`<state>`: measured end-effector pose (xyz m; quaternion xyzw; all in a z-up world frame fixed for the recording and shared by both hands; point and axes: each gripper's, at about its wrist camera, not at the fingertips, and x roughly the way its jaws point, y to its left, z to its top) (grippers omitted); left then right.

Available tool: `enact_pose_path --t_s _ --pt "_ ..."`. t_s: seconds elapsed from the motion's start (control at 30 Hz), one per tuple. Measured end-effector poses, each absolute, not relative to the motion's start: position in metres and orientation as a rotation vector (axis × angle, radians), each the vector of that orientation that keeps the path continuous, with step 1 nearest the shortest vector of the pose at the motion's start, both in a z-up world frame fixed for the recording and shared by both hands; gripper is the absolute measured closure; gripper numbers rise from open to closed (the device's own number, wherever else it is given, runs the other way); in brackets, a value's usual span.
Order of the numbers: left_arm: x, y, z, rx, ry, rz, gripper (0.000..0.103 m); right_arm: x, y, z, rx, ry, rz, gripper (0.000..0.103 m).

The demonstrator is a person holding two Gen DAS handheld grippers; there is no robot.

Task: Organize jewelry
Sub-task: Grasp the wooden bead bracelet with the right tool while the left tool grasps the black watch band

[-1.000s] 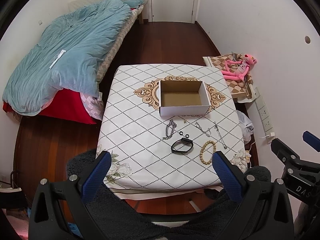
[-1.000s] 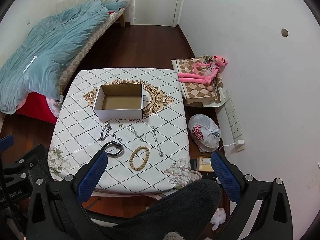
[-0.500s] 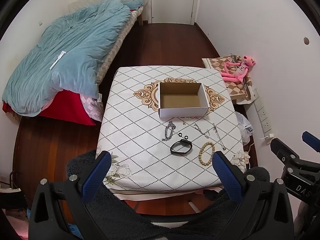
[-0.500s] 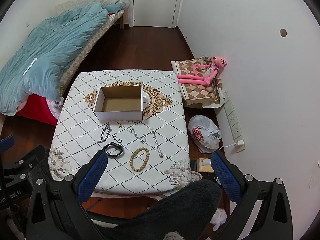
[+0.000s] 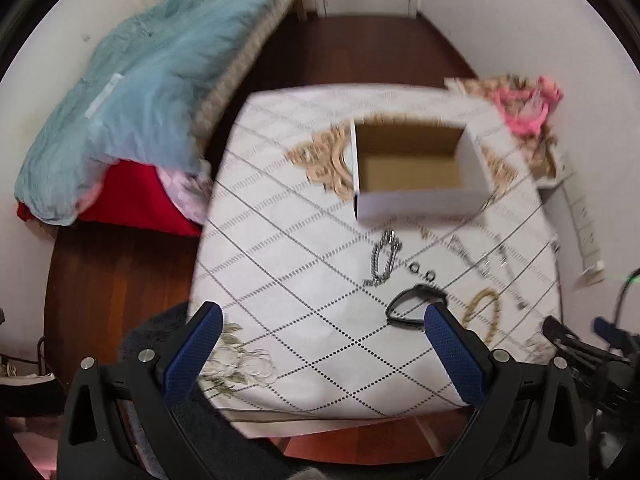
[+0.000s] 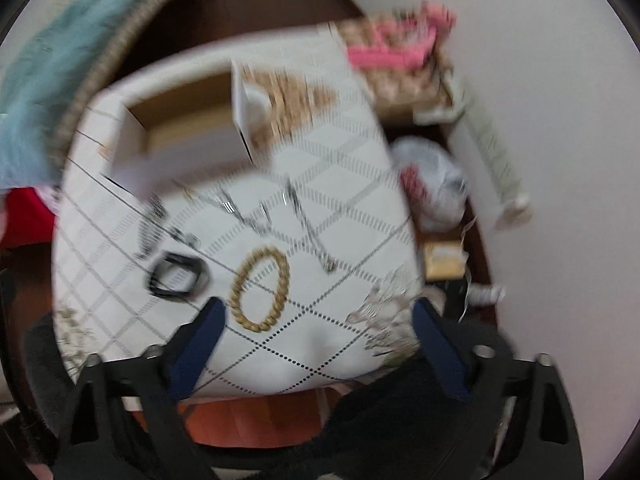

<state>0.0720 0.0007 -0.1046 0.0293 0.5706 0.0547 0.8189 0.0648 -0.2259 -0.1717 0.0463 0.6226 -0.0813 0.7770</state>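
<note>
An open cardboard box (image 5: 412, 168) (image 6: 184, 128) stands on the diamond-patterned table (image 5: 288, 280) (image 6: 340, 208). In front of it lie a silver chain bracelet (image 5: 384, 258), two small rings (image 5: 422, 272), thin silver chains (image 6: 280, 216), a black band (image 5: 412, 308) (image 6: 178, 274) and a beaded bracelet (image 6: 260, 288) (image 5: 484, 312). My left gripper (image 5: 320, 328) hangs open above the table's near part, nothing between its fingers. My right gripper (image 6: 318, 316) is above the near edge, its jaws closing but still wide, with only tablecloth between them. The beaded bracelet lies just beyond its left fingertip (image 6: 214, 312).
A bed with a blue duvet (image 5: 140, 92) stands left of the table. A pink plush toy (image 6: 392, 48) on a patterned cushion, a white plastic bag (image 6: 432, 184) and a power strip (image 6: 492, 160) sit on the floor by the right wall. Both views are motion-blurred.
Both grippers have dropped toward the table, so the jewelry and box look much larger. The right gripper's fingers stand a little closer together and its view has rolled.
</note>
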Motion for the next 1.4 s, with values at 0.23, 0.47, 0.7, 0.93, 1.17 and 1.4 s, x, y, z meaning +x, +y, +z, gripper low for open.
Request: enact_pose_path --t_s 0.23,0.47,0.7,0.93,1.17,1.4 --pt "0.086 0.001 -0.168 0.111 1.316 0.141 0.0 0.076 -0.225 -0.26 0.159 1.441 -0.199 0.038" --pt "0.096 -0.007 -0.202 0.109 1.371 0.087 0.001 0.077 -0.217 -0.282 0.16 1.439 -0.181 0.067" --pt "0.108 -0.033 -0.225 0.125 1.392 -0.091 0.004 0.069 -0.238 -0.283 0.194 1.452 -0.187 0.094" --pt "0.11 -0.055 -0.254 0.18 1.447 -0.201 0.073 0.061 -0.251 -0.278 0.221 1.459 -0.2 0.093" --pt "0.106 -0.043 -0.25 0.135 1.394 -0.233 0.099 0.064 -0.261 -0.279 0.245 1.435 -0.178 0.094" --pt "0.091 -0.014 -0.218 0.067 1.341 -0.238 0.101 0.068 -0.249 -0.236 0.276 1.34 -0.086 0.094"
